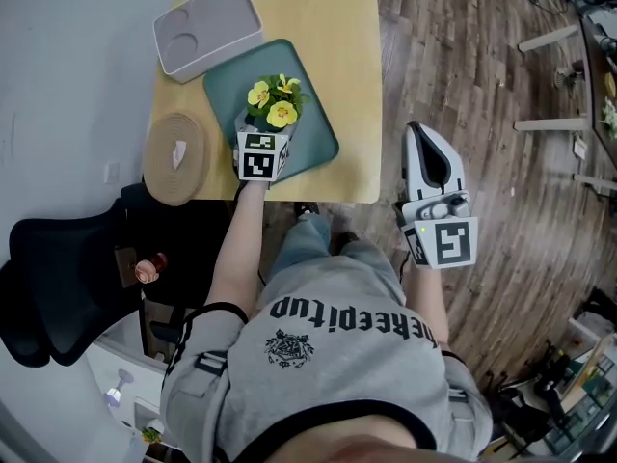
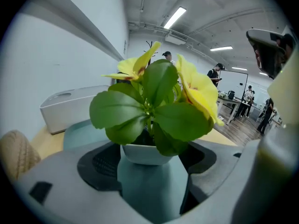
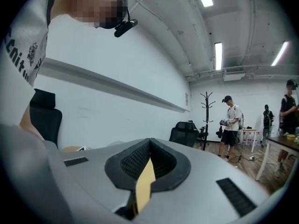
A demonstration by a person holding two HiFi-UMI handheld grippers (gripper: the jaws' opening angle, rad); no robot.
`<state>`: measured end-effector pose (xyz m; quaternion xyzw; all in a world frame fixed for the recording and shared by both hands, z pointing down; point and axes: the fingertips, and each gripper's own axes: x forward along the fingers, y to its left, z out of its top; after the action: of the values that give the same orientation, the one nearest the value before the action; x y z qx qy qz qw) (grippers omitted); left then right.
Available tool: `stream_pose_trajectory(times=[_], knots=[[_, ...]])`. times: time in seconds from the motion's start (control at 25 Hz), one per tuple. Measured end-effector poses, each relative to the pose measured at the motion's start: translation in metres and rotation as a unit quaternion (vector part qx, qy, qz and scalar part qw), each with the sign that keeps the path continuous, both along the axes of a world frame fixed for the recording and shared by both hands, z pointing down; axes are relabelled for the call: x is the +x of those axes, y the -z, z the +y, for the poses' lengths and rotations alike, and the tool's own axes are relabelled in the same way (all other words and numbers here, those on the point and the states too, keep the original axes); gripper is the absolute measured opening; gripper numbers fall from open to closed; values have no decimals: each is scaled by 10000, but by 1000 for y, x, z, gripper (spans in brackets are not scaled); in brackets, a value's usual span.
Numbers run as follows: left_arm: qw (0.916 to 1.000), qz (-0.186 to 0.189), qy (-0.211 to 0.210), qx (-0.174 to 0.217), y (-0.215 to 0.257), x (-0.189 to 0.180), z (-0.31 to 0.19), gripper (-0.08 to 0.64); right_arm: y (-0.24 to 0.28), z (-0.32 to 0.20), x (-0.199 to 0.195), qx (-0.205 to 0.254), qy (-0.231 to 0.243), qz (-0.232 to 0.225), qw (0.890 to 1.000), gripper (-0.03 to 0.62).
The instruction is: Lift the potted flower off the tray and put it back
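Observation:
A potted flower (image 1: 274,102) with yellow blooms and green leaves stands over the teal tray (image 1: 313,128) on the wooden table (image 1: 337,27). My left gripper (image 1: 256,126) reaches in from the near side, its jaws closed against both sides of the small white pot (image 2: 140,154). In the left gripper view the leaves (image 2: 159,106) fill the middle and the tray (image 2: 145,190) shows below the pot. Whether the pot rests on the tray or hangs just above it I cannot tell. My right gripper (image 1: 420,135) hangs off the table's right side, shut and empty, with only a thin slit (image 3: 148,148) between its pads.
A white moulded box (image 1: 207,27) sits at the table's far left, touching the tray's corner. A round woven mat (image 1: 175,157) lies left of the tray. A black chair (image 1: 58,258) stands at the left. Wooden floor stretches right of the table, and people stand far off.

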<state>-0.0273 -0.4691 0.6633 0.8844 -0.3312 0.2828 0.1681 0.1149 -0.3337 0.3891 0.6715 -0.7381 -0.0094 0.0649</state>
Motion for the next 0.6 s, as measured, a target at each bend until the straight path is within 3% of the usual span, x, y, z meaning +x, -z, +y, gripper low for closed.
stream_pose_trajectory(times=[0.6], knots=[[10000,14,37,59,-5,7,-10,347,-7,-1,6,-69,-151,4,9999,3]])
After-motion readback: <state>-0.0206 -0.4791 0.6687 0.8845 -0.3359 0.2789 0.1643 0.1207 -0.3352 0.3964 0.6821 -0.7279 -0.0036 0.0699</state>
